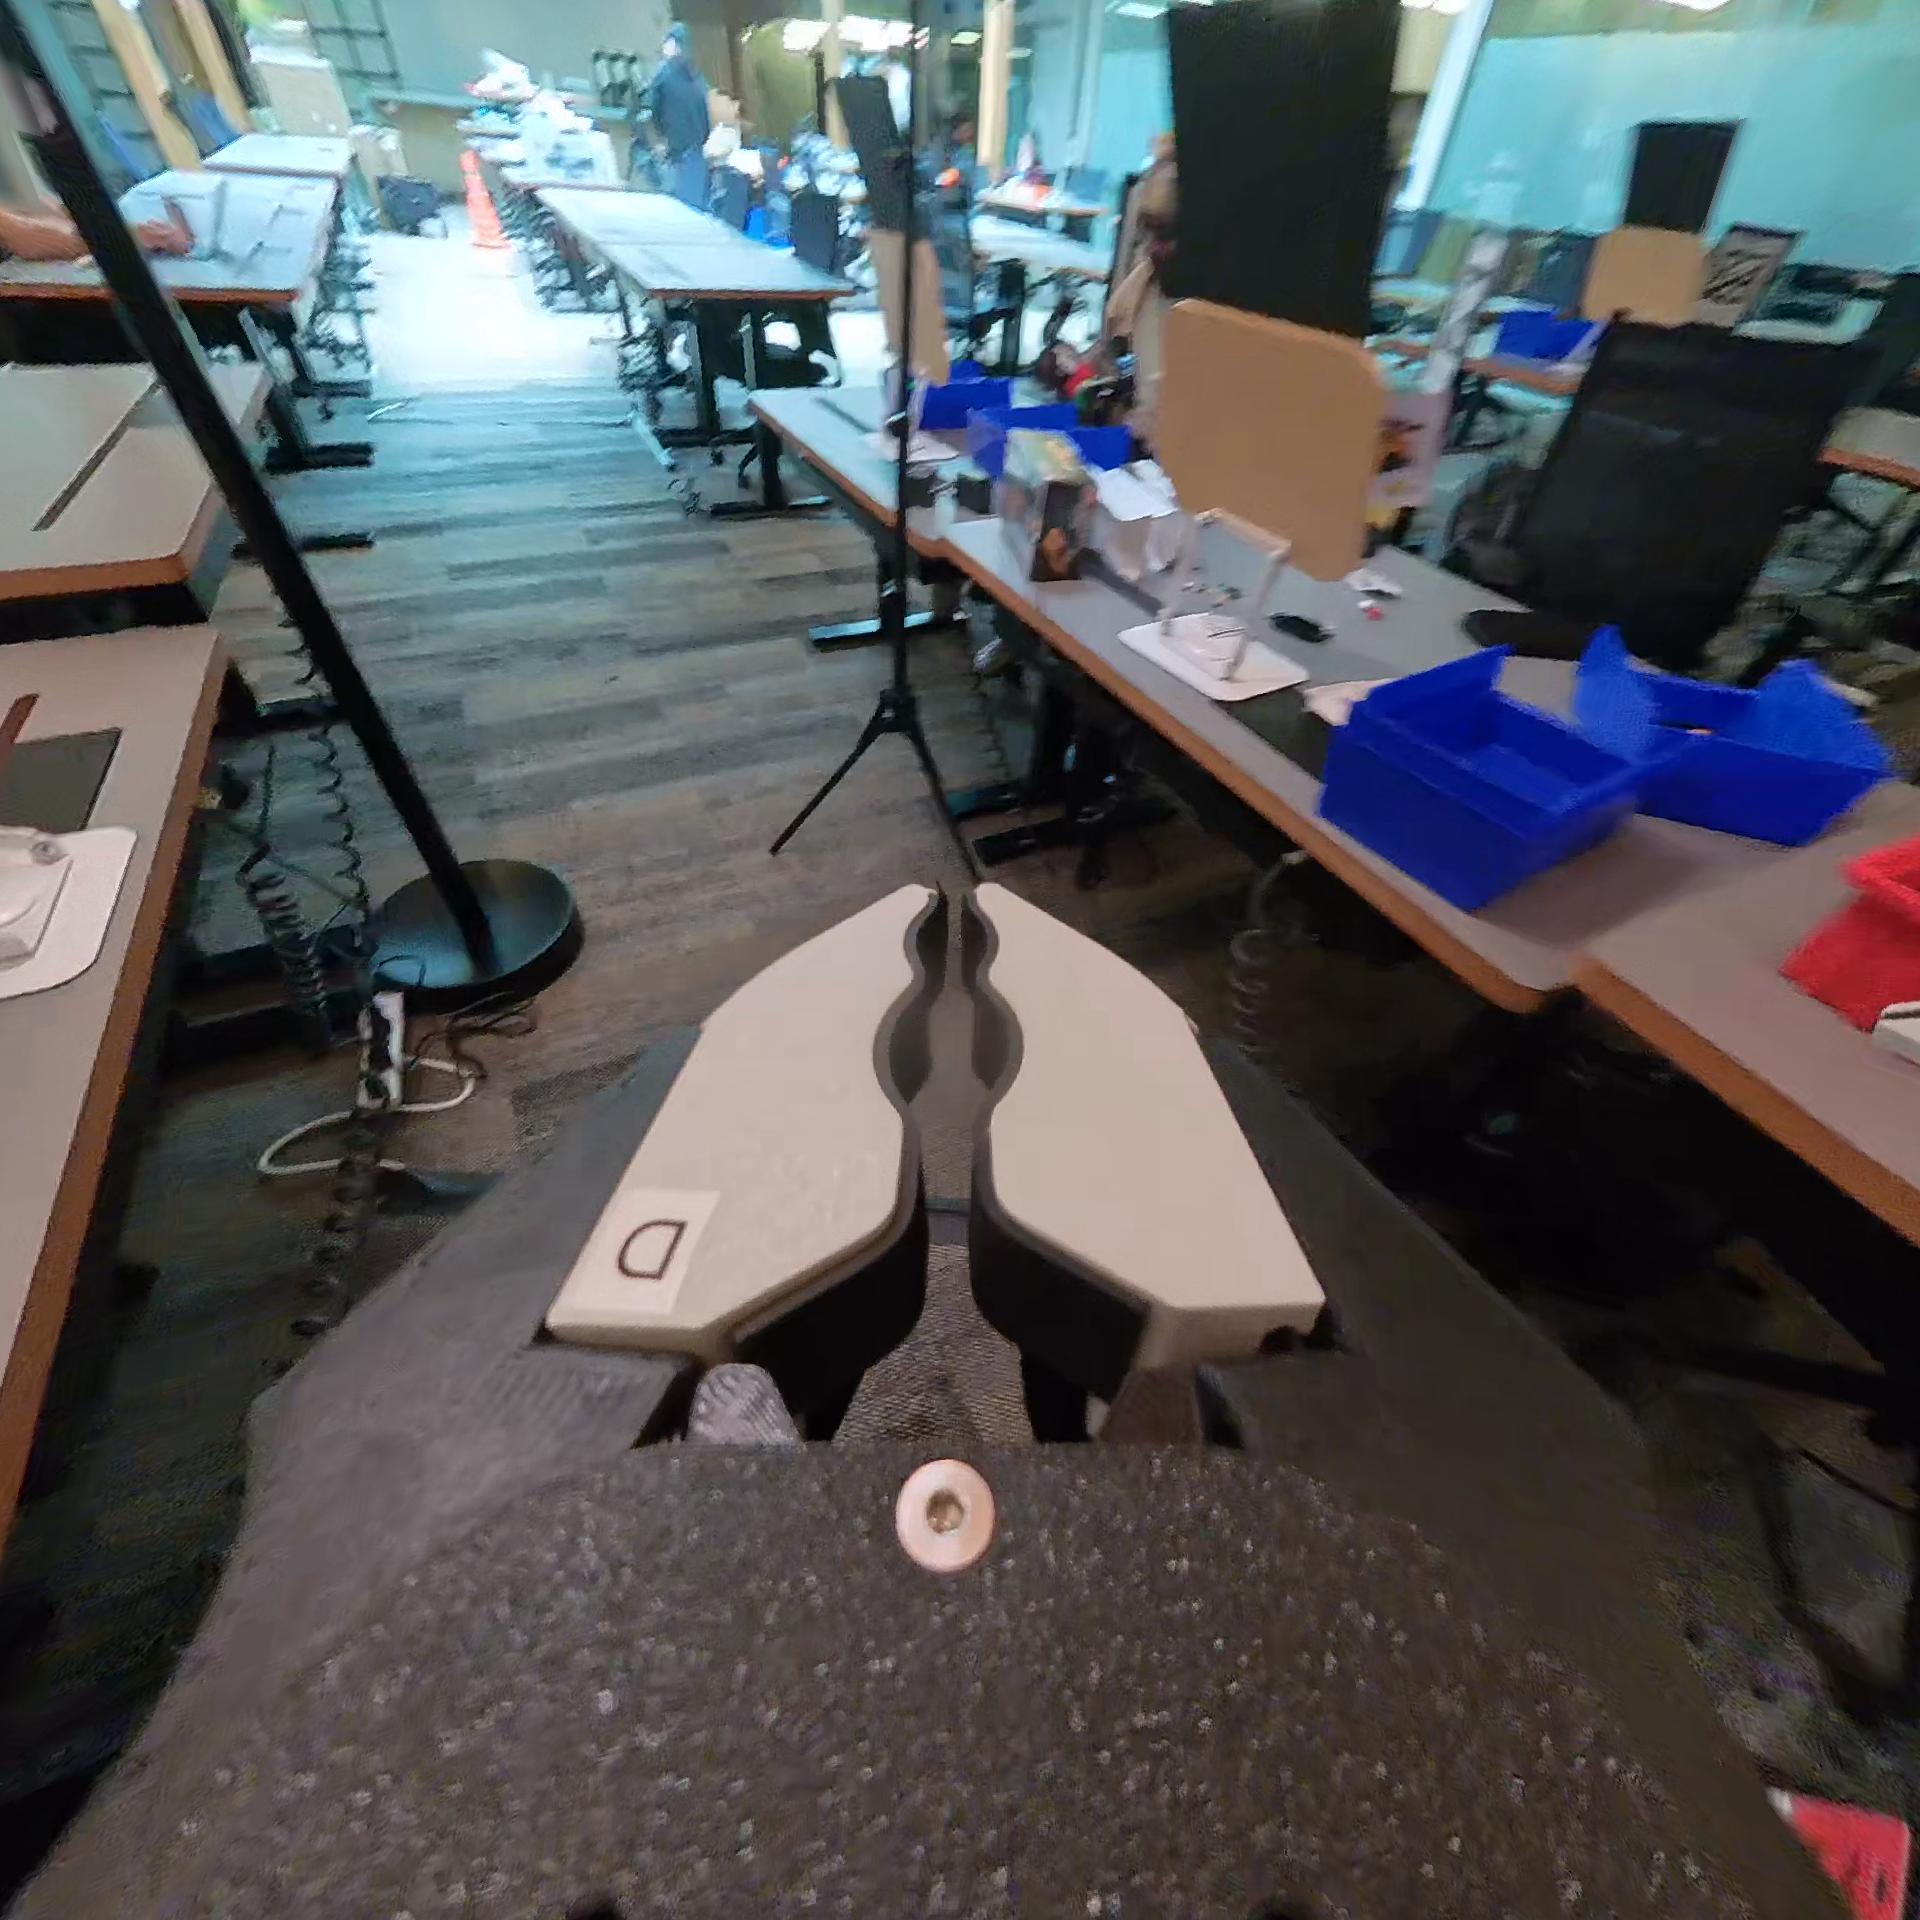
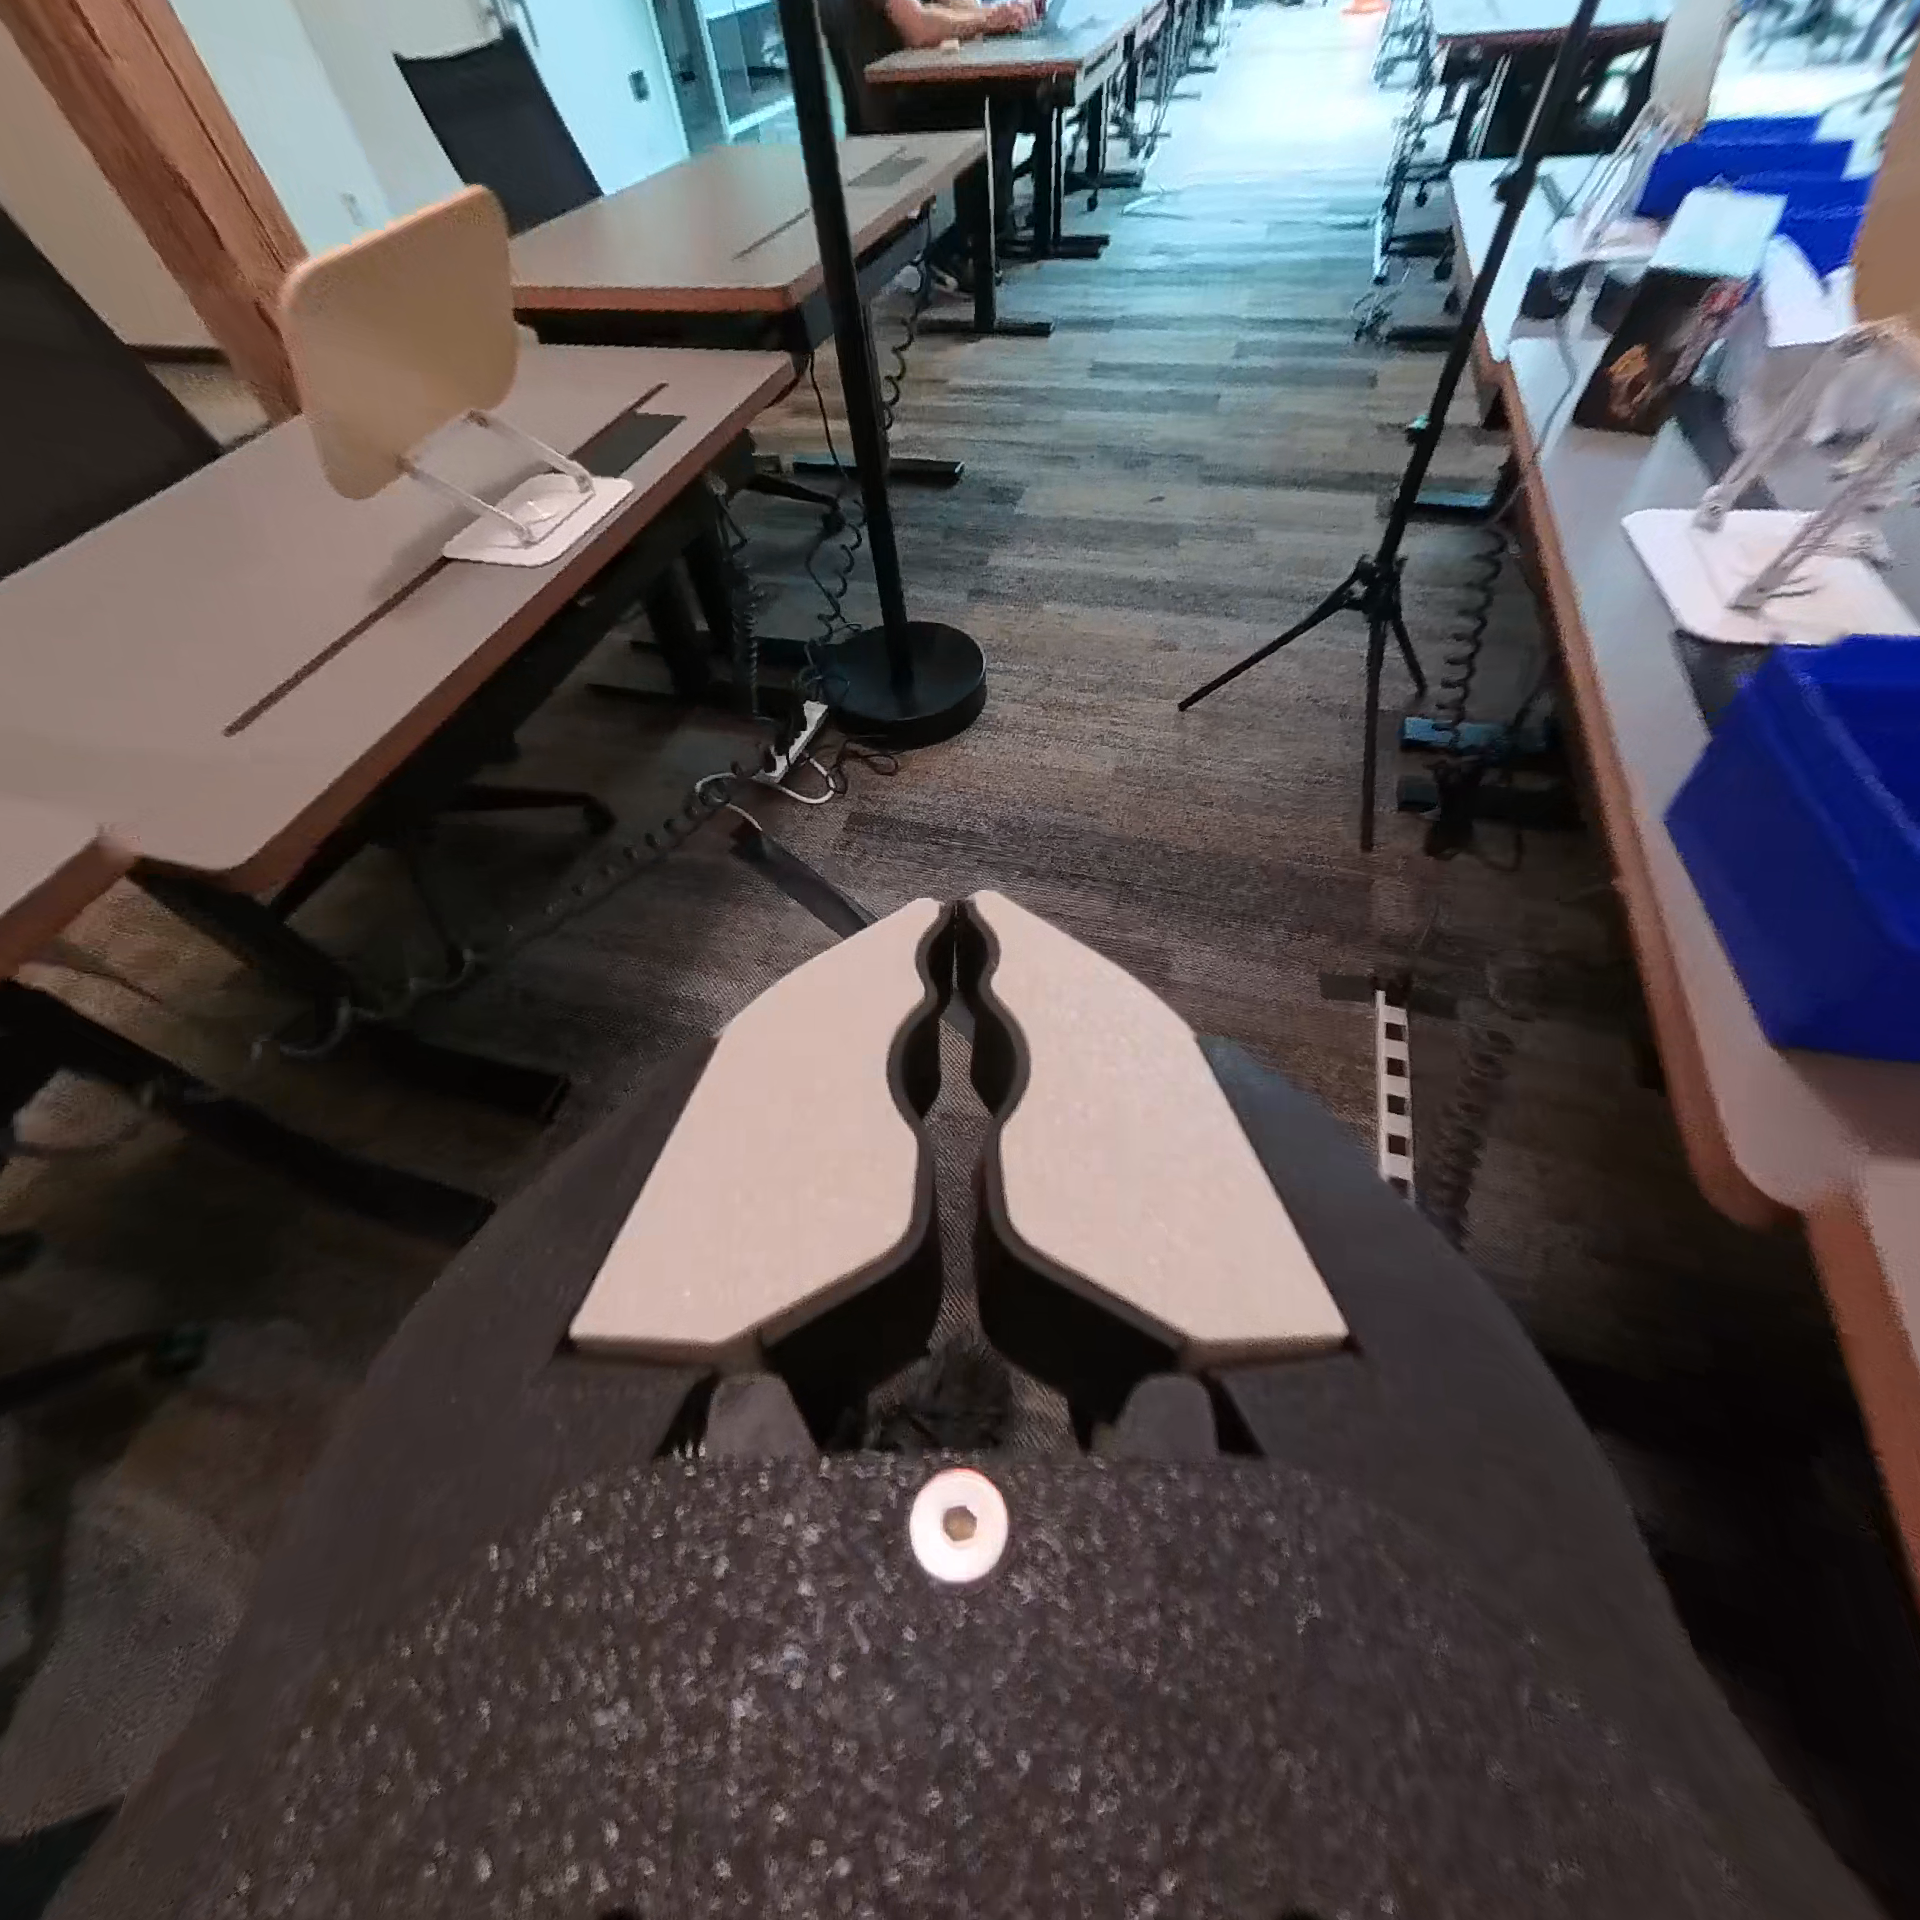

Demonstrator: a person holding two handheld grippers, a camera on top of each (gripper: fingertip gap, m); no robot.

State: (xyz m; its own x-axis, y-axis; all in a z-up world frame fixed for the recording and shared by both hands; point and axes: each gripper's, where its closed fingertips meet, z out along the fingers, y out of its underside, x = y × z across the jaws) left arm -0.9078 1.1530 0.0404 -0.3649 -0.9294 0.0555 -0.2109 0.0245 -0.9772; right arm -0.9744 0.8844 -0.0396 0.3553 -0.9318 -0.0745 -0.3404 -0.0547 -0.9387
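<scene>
My left gripper is shut and empty, its grey fingers meeting at the tips. It is held in the air over the carpeted aisle, pointing down the room between rows of desks. My right gripper is also shut and empty, held over the same aisle. Neither touches anything. The nearest things to the left gripper are a black tripod ahead and two blue bins on the desk to the right. A blue bin is to the right of the right gripper.
Grey desks line both sides. A black pole on a round base and a tripod stand in the aisle, with a power strip and cables on the floor. Tan panels on clear stands and a red bin are on the desks. Tip to tip, the grippers are about 30 centimeters apart.
</scene>
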